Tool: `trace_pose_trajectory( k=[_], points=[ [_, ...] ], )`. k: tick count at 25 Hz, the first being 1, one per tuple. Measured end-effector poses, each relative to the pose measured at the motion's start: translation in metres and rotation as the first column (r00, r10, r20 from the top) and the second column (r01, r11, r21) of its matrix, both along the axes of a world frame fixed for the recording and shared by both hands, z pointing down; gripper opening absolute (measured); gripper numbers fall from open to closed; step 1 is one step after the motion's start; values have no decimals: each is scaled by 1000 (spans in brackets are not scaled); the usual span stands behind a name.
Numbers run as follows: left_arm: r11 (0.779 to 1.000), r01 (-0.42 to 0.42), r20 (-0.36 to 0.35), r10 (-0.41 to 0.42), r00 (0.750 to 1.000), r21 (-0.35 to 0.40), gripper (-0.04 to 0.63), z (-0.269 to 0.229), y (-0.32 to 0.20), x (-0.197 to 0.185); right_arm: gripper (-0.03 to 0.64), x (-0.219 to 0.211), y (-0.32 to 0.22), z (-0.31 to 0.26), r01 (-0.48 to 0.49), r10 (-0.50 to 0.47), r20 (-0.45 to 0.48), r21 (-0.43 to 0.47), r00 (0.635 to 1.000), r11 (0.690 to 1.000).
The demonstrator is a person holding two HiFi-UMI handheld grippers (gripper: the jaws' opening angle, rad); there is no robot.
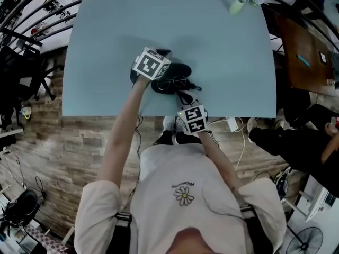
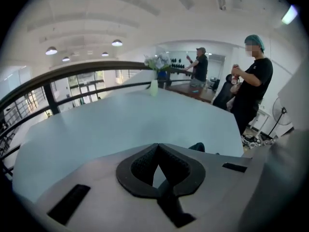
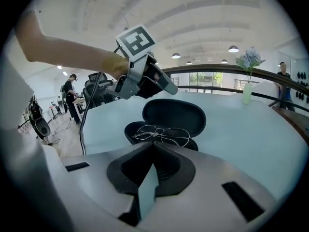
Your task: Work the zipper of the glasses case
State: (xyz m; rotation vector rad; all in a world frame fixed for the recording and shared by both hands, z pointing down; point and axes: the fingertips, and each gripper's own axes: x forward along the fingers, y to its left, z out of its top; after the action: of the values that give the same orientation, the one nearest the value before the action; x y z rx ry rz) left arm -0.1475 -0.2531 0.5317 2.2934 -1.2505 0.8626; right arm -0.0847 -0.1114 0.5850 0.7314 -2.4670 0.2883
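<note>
Jaws together and empty, the right gripper (image 3: 154,145) faces the open black oval glasses case (image 3: 175,114), wire-rimmed glasses (image 3: 161,134) inside, on the pale blue table (image 3: 251,134), the left gripper (image 2: 158,146), likewise closed and empty, beyond it; best one steadies the shell while the other pinches the zip-pull.

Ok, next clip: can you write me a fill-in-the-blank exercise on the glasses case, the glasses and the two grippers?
1. The black oval glasses case on the pale blue table, with thin wire-rimmed glasses resting in it, lies ____, lid raised.
2. The jaws of the left gripper and the right gripper are both ____, with nothing between them.
3. The gripper held above the case is the ____ one.
Missing words: open; shut; left.
</note>
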Motion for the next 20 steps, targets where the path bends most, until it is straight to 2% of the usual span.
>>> trace_pose_trajectory(
  k=[2, 4, 14, 18, 20],
  points=[
    [998, -22, 8, 22, 1000, -63, 14, 14, 5, 5, 8, 0, 1, 0, -5, 5, 5, 0, 1000, 1000],
    [996, -29, 18, 31, 999, -89, 14, 21, 10, 7, 8, -1, 1, -2, -8, 8, 17, -4, 1000, 1000],
    [999, -33, 22, 34, 999, -33, 14, 10, 43, 15, 8, -3, -3, -2, -40, 40, 28, 15, 999, 999],
    [1000, 20, -39, -21, 999, -13, 14, 9, 74, 23, 8, 3, -6, -10, -71, 69, 42, 33, 997, 997],
    [998, 59, -66, -60, 996, -9, 14, 14, 86, 24, 8, 10, -6, -24, -81, 77, 83, 46, 994, 996]
  ],
)
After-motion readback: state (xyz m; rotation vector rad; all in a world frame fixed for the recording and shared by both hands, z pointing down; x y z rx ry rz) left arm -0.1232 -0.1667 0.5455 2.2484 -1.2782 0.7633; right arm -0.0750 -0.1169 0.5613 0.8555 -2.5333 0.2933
